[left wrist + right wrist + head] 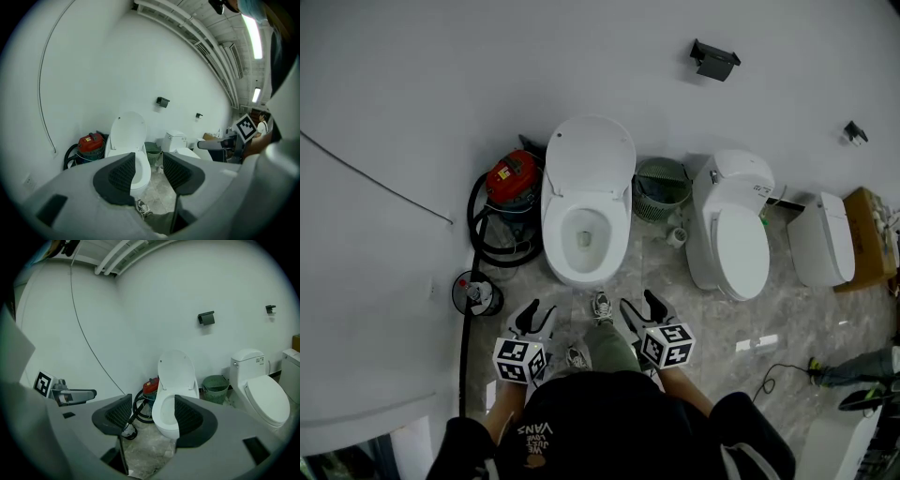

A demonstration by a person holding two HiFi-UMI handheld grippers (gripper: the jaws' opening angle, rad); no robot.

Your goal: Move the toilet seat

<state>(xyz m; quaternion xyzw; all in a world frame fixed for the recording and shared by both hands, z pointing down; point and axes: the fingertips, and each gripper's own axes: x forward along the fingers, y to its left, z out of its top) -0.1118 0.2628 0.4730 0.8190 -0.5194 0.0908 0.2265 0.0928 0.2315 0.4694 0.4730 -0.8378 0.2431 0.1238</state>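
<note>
Head view, looking steeply down: a person stands on a grey marbled floor (787,309) facing a white toilet (584,239) set against a white wall. The toilet seat (588,155) is tipped up against that wall, leaving the bowl open; seat and lid cannot be told apart. The left gripper (536,311) and the right gripper (642,307) are held low in front of the person, near the bowl's front edge but touching nothing. One shoe (601,306) shows between them. In the left gripper view the dark ribbed fingers (121,174) are spread, with only the toilet far behind the gap. In the right gripper view the fingers (117,414) are spread wider, also empty. A red vacuum cleaner (512,176) sits left of the toilet, a green basket (662,187) right of it, then a second toilet (731,225) with its lid down.
</note>
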